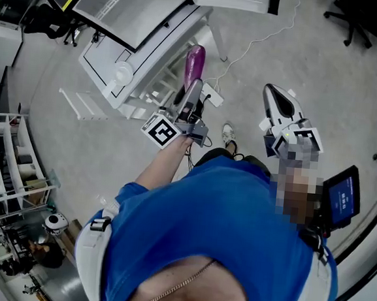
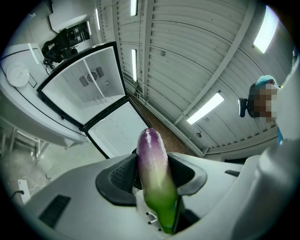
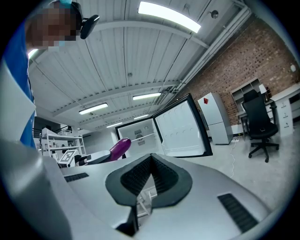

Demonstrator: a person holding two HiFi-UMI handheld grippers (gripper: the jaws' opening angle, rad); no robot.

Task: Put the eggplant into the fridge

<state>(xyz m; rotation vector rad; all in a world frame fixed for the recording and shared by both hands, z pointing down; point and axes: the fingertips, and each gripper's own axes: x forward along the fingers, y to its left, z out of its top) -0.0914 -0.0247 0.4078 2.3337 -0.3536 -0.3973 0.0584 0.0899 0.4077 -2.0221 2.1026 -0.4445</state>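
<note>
Pinching the eggplant [image 2: 152, 168] between its pads, our left gripper [image 1: 188, 99] carries it lengthwise along the jaws. The green stem end sits back in the grip and the purple tip juts forward toward the fridge [image 2: 93, 82], whose door stands open. We hold it in the air, apart from the fridge. Our right gripper [image 3: 149, 174] is pressed together, empty.
</note>
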